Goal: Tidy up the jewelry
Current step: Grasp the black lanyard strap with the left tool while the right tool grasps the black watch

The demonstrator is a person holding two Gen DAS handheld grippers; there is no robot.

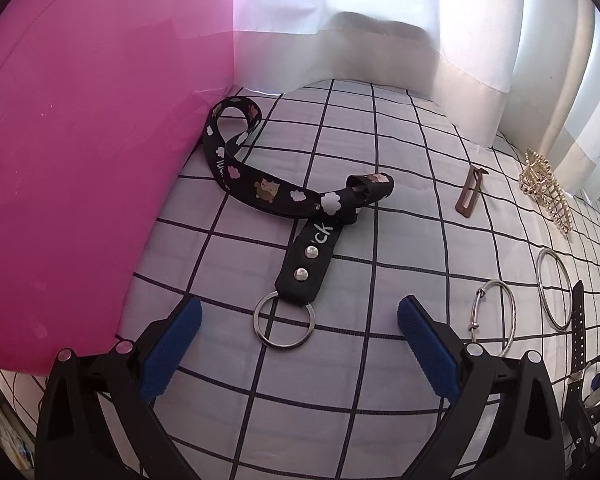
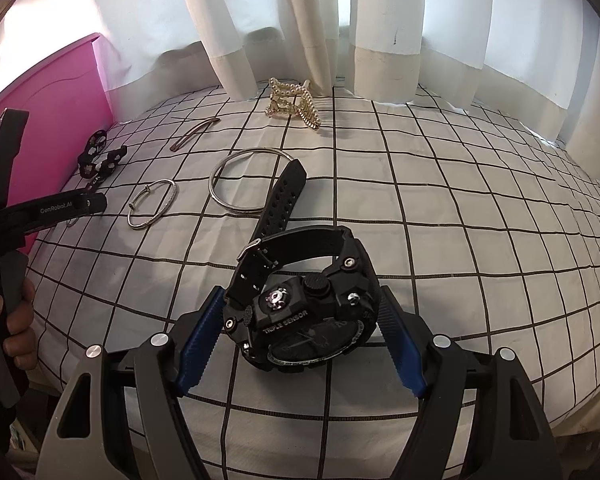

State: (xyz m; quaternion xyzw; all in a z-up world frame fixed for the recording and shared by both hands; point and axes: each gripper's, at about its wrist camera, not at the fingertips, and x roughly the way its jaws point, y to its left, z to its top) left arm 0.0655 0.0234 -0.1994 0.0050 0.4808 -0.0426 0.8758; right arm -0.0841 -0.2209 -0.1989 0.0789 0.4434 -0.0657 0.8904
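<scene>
The watch (image 2: 300, 312) served as the landmark on the checked bed sheet (image 2: 460, 240). It stood on its edge between the blue pads of the right gripper (image 2: 302, 340), the case tipped toward the camera and the buckled strap looping up behind it. The left pad touched the case side; whether the right pad pressed on it could not be told, so a firm grip was unclear.

Just beyond the watch lay the large bangle (image 2: 252, 180), with the free strap end resting across its right rim. Left of that bangle lay the small bangle (image 2: 152, 204), apart from it. Farther back from the watch were the brown hair clip (image 2: 194, 132) and, near the curtain (image 2: 300, 20), the gold claw clip (image 2: 294, 104).

Far left of the watch, beside the pink headboard (image 1: 80, 160), lay the black lanyard (image 1: 268, 192), printed with clouds and cartoon animals. Its strap curled in a loop, and its key ring (image 1: 284, 322) lay flat on the sheet. The left gripper (image 1: 300, 344) hung over that ring with its jaws spread wide and empty, one pad on each side, neither touching it. A hand (image 2: 16, 320) held that gripper's handle at the left edge of the right wrist view.
</scene>
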